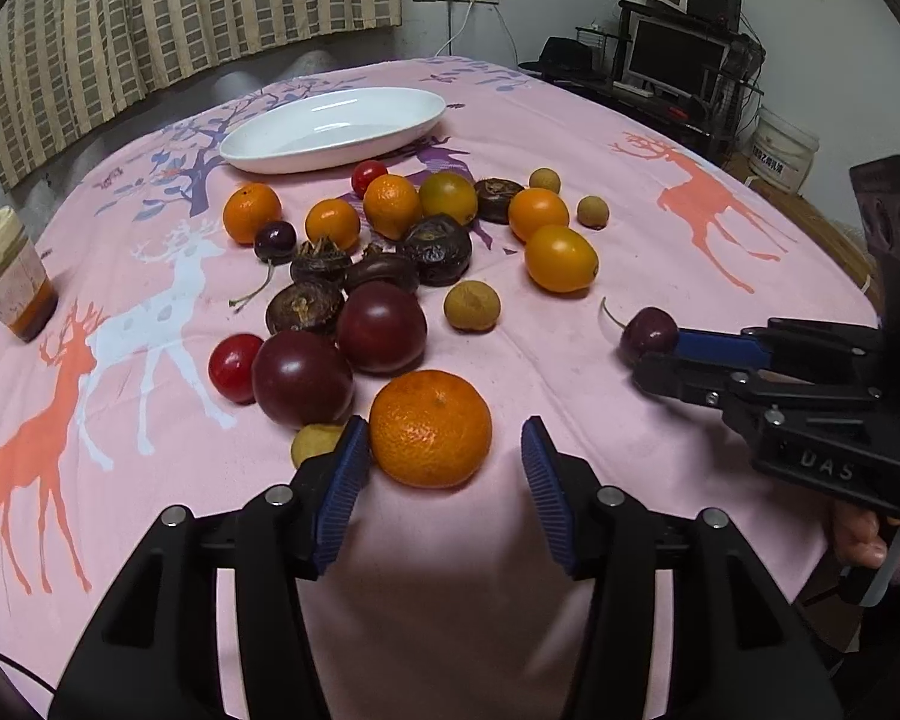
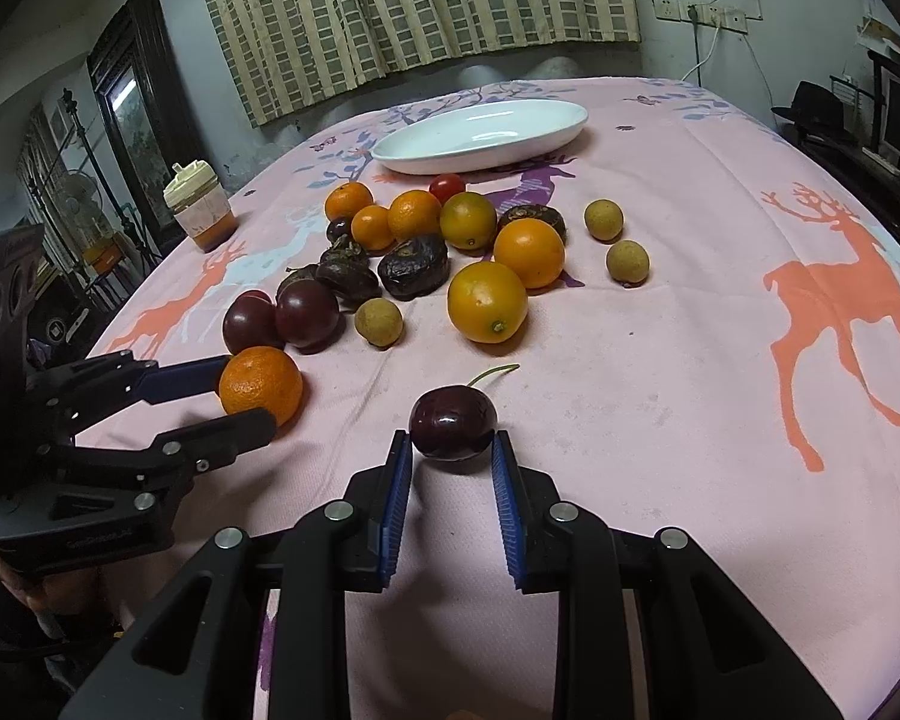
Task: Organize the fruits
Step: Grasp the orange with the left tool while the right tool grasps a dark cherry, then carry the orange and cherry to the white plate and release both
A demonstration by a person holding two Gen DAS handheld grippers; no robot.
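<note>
Left hand-held gripper (image 1: 444, 462) is wide open w/ a mandarin (image 1: 430, 428) between its blue pads; left pad touches or nearly touches the fruit, right pad stands apart from it. Nothing gripped. In the right wrist view that mandarin (image 2: 260, 385) sits at 9 o'clock, between the left unit's fingers.

Right hand-held gripper (image 2: 452, 450) is partly open around a dark cherry (image 2: 453, 421); both pads are right at the cherry's sides, but can't tell if they actually press it. Cherry rests on the surface (image 2: 660, 360), stem pointing toward 1 o'clock. In the left wrist view the cherry (image 1: 649, 334) is at 3 o'clock, at the tips of the right unit.

Rest of the fruit is piled mid-surface, toward 12 o'clock from both grippers: two plums (image 1: 301, 377) nearest the mandarin, a red tomato (image 1: 235, 367) at their 9 o'clock, dark water chestnuts (image 1: 437, 248) behind, several oranges (image 1: 561, 258), brown longans (image 1: 472, 305) scattered.

White oval dish (image 1: 336, 129) lies beyond the pile at 12 o'clock, no fruit in it. A lidded cup (image 1: 12, 276) stands at 9 o'clock near the surface edge.
</note>
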